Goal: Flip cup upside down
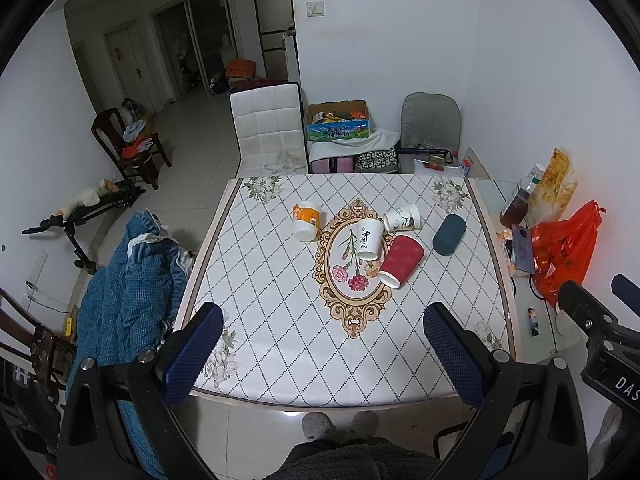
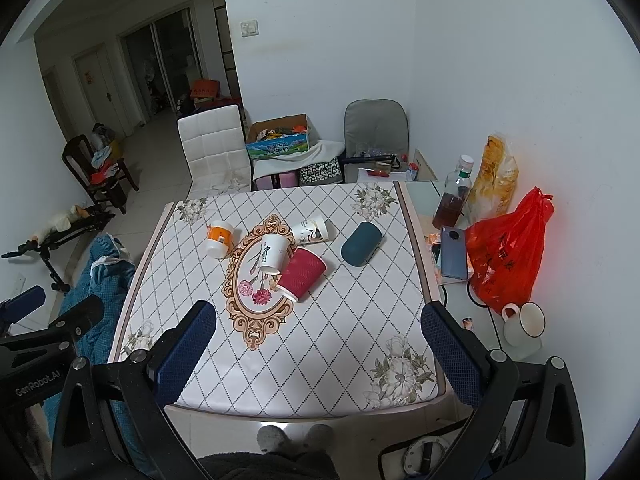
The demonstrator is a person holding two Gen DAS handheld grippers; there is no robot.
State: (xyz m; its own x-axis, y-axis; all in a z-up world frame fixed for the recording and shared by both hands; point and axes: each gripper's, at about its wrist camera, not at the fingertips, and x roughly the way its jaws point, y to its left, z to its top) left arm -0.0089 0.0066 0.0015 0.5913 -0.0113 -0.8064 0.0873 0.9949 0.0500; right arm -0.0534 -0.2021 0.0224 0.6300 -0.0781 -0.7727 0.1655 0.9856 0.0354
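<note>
left claw (image 1: 322, 354) jaws apart, empty | right claw (image 2: 318, 350) jaws apart, empty | red cup (image 2: 301, 275) lies on its side just right of bench (image 2: 360, 340) medallion, rim toward claws, long axis diagonal | right claw judged nearer

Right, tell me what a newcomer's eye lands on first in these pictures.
A cluster of toppled cups lies mid-table: a red ribbed cup beside a white cup with calligraphy, an orange-and-white cup off to the left. A bright red plastic bag glows at the right wall. Both grippers, left and right, hang open over the near edge.
</note>
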